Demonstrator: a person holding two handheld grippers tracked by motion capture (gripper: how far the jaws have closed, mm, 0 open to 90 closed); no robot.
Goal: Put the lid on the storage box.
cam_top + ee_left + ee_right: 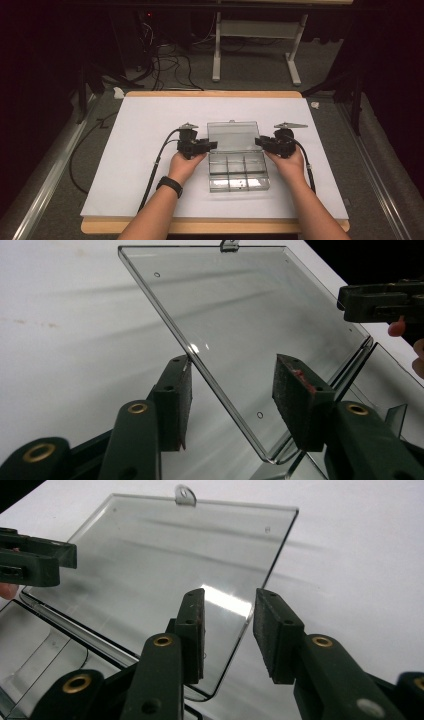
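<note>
- Left hand (184, 165) with a black watch (169, 185) on the wrist, at about 9 o'clock of the box, holding the left gripper (210, 146).
- Left gripper (232, 390): jaws spread apart, straddling the left side edge of the lid (225, 325); one jaw outside the edge, one over the lid; no clamp, gap visible on both sides.
- Clear plastic box (238, 175) sits mid tabletop (140, 125), slightly toward 6 o'clock; divided into small compartments, looks empty.
- Lid (232, 135) is open, hinged at the box's far side, leaning back toward 12 o'clock; small tab (184, 494) at its far edge.
- Right gripper (261, 142) at 3 o'clock of the lid, held by the right hand (289, 162).
- Right gripper (227, 630): jaws released, set either side of the lid's (165, 565) right side edge near its rounded corner; not pinching it.
- Each gripper view shows the other gripper across the lid.
- Floor (250, 60) past the tabletop at 12 o'clock, with cables (170, 65) and a white stand (257, 45).
</note>
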